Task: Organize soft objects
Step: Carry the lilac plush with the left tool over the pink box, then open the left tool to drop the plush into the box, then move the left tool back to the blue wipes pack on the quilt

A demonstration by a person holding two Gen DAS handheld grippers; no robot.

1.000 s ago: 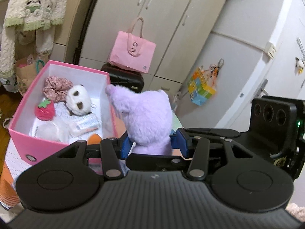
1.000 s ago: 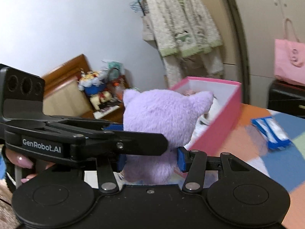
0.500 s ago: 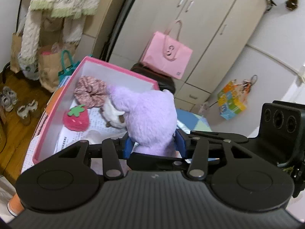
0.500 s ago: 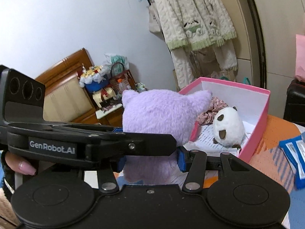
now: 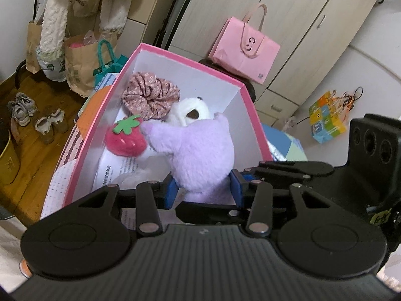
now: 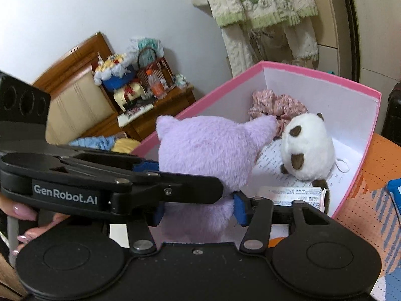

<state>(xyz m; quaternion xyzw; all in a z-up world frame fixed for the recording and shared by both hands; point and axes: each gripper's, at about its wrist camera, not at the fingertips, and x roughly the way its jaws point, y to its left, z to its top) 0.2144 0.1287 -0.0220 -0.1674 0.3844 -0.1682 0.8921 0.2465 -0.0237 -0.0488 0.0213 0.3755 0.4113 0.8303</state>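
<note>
Both grippers, left gripper [image 5: 204, 190] closing and right gripper [image 6: 198, 212] easing, are clamping the purple plush [image 5: 200, 150], lowering into pink box [image 5: 190, 61]; release should follow bottoming-out

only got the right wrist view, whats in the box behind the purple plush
Observer: A strawberry lies in the box, hidden from your view.
Operator: plush touching it
Observer: Yes, the purple plush has one ear tip against it.
Operator: left gripper got a grip
Observer: The left gripper has both pads pressed on the plush's sides; its jaws have just been closing.
</note>
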